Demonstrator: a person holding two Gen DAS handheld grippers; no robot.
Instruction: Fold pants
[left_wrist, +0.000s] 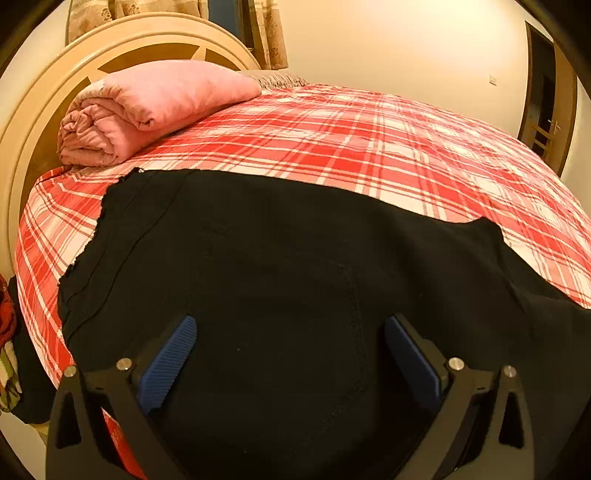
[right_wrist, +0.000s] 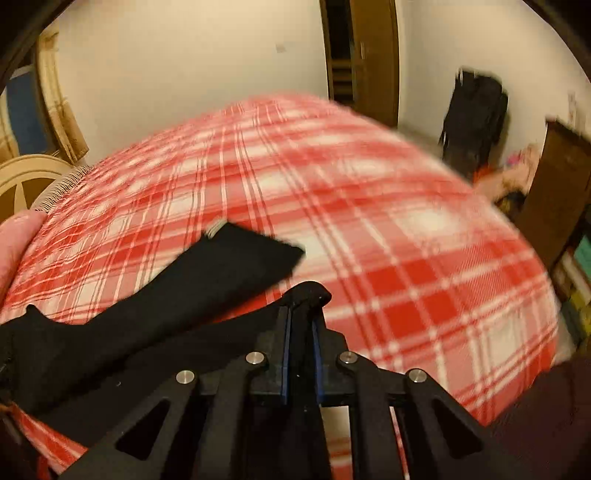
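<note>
Black pants (left_wrist: 280, 258) lie spread on the red plaid bed (left_wrist: 369, 140). In the left wrist view they fill the foreground, with the frayed waistband at the left. My left gripper (left_wrist: 290, 332) is open, its blue pads (left_wrist: 170, 362) wide apart just over the fabric, holding nothing. In the right wrist view my right gripper (right_wrist: 301, 321) is shut on a fold of the black pants (right_wrist: 166, 295), which trail to the left; one leg end (right_wrist: 258, 251) rests on the plaid cover. This view is motion-blurred.
A rolled pink blanket (left_wrist: 147, 107) lies by the cream headboard (left_wrist: 33, 122) at the back left. A door (right_wrist: 362, 55), a black bag (right_wrist: 472, 122) and a dark shelf (right_wrist: 554, 192) stand beyond the bed. A hand (right_wrist: 14, 247) shows at the left edge.
</note>
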